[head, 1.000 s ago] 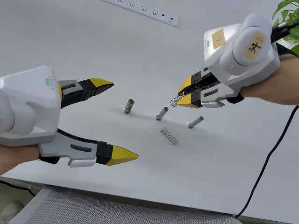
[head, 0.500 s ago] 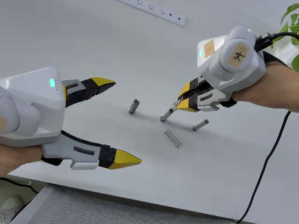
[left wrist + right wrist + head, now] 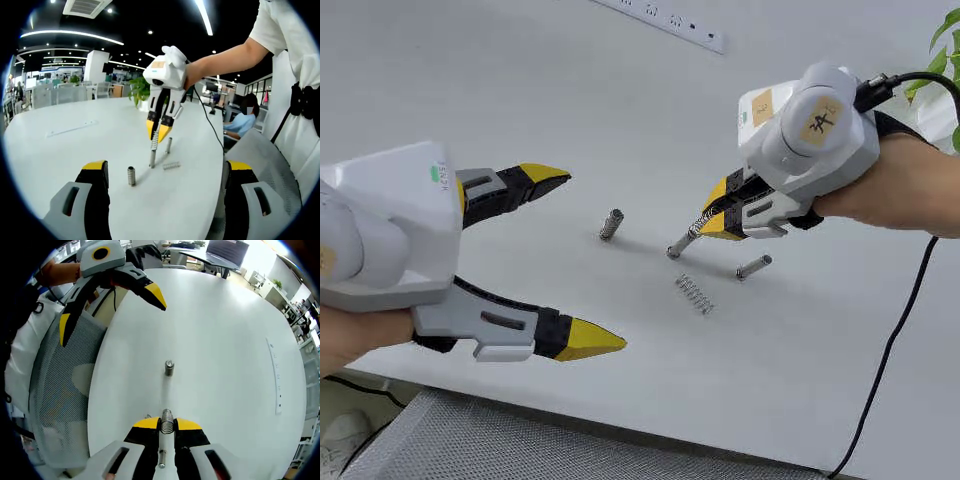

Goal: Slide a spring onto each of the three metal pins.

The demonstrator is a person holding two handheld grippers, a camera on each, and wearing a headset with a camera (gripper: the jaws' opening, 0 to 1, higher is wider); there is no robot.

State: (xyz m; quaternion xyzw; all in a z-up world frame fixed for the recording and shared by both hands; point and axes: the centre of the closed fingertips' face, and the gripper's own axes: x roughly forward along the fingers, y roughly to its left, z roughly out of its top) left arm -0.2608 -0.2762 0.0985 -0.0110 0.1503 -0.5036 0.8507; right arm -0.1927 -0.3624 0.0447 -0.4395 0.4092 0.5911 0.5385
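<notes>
Since a second earlier, the right gripper (image 3: 718, 212) had come down closer to the middle pin (image 3: 677, 247), so that the spring (image 3: 696, 231) it carried now met the pin's top. Its jaws were nearly closed, pinching the spring's upper end, with the rest of the coil sticking out past the yellow tips. Whether the coil had already slipped over the pin's tip was hard to tell; the two looked in line and touching. The left gripper (image 3: 570, 256) hovered above the near left part of the white table (image 3: 520, 80), jaws spread wide and holding nothing. Three pins stood upright in a row on the table. The left pin (image 3: 611, 224) already wore a coil of its own. The right pin (image 3: 753, 266) was bare. A loose spring (image 3: 692, 293) lay flat on the table just in front of the middle and right pins. A power strip (image 3: 670, 18) lay on the far part of the table.
</notes>
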